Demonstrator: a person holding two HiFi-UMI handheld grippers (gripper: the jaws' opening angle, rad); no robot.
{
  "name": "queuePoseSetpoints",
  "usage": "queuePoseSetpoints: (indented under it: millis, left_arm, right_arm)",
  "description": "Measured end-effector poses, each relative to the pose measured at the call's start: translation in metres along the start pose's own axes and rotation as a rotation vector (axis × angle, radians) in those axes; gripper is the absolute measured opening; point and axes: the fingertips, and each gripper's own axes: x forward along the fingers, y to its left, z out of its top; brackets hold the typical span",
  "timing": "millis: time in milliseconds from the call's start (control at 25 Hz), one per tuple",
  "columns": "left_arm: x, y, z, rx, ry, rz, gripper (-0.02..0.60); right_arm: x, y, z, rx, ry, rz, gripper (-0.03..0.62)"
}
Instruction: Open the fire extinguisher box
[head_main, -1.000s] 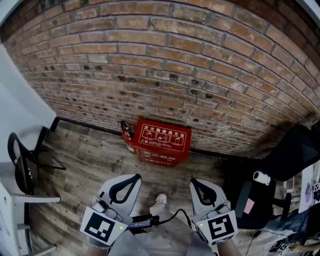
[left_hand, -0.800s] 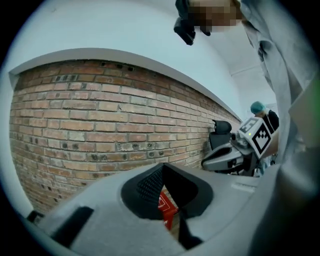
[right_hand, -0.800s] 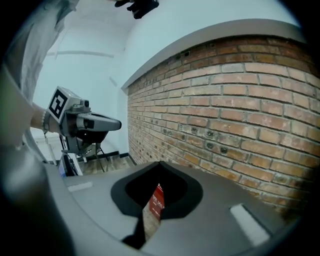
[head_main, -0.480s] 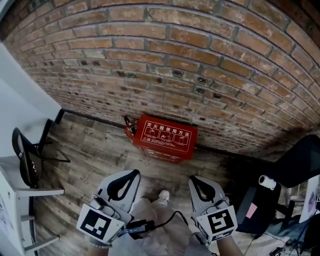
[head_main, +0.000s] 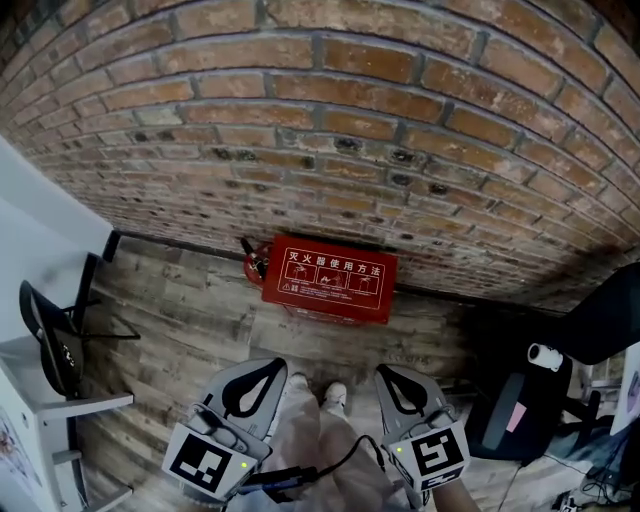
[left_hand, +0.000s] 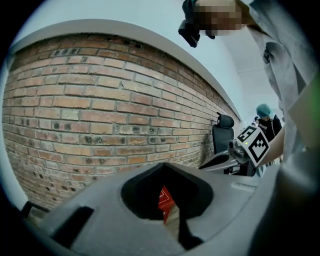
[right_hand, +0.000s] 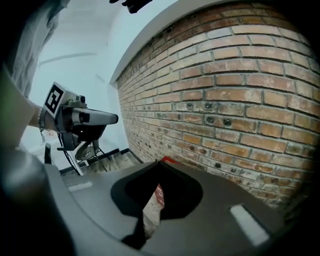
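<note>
The red fire extinguisher box (head_main: 328, 278) stands on the wooden floor against the brick wall, its lid with white print facing up and closed. A red extinguisher (head_main: 252, 260) stands at its left end. My left gripper (head_main: 271, 363) and right gripper (head_main: 384, 371) hang side by side well short of the box, both shut with nothing in them. Through the loop of the left gripper (left_hand: 163, 167) a sliver of the box (left_hand: 164, 199) shows. Just over the tip of the right gripper (right_hand: 158, 162) a corner of the box (right_hand: 169, 161) peeks out.
A black office chair (head_main: 605, 310) and a dark stand with a white device (head_main: 543, 355) fill the right. A black chair frame (head_main: 52, 340) stands by a white panel on the left. The person's shoes (head_main: 335, 398) are between the grippers.
The view has moved closer to the wall, and the box sits more centred. Both grippers stay shut and low in the frame, roughly as before.
</note>
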Motion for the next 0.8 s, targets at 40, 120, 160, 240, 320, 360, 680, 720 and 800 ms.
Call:
queuePoseSetpoints:
  millis: [40, 120, 160, 240, 320, 360, 680, 720, 800]
  left_arm:
    - [0.003, 0.003, -0.004, 0.001, 0.009, -0.007, -0.006]
    - [0.009, 0.010, -0.012, 0.003, 0.025, -0.011, -0.006]
    - [0.012, 0.014, -0.017, 0.001, 0.031, -0.011, -0.006]
    - [0.019, 0.020, -0.026, -0.009, 0.041, -0.015, -0.006]
    - [0.025, 0.026, -0.038, -0.015, 0.057, -0.023, -0.006]
    - [0.029, 0.029, -0.045, -0.012, 0.066, -0.028, -0.006]
    - [0.061, 0.047, -0.110, -0.017, 0.125, -0.066, -0.005]
    - [0.064, 0.051, -0.119, -0.019, 0.131, -0.067, -0.005]
    - [0.072, 0.058, -0.136, -0.019, 0.141, -0.064, -0.005]
  right_arm:
    - [0.004, -0.001, -0.003, 0.009, 0.005, -0.006, 0.006]
    - [0.013, 0.000, -0.009, 0.032, 0.012, -0.009, 0.006]
    - [0.017, 0.000, -0.012, 0.044, 0.015, -0.008, 0.006]
    - [0.026, 0.000, -0.019, 0.067, 0.024, -0.003, 0.006]
    - [0.036, 0.003, -0.026, 0.088, 0.030, 0.014, 0.006]
    - [0.042, 0.004, -0.029, 0.100, 0.029, 0.024, 0.006]
    - [0.097, -0.008, -0.071, 0.287, 0.028, 0.045, 0.006]
    - [0.102, -0.011, -0.077, 0.312, 0.029, 0.041, 0.006]
    - [0.114, -0.016, -0.091, 0.361, 0.032, 0.033, 0.006]
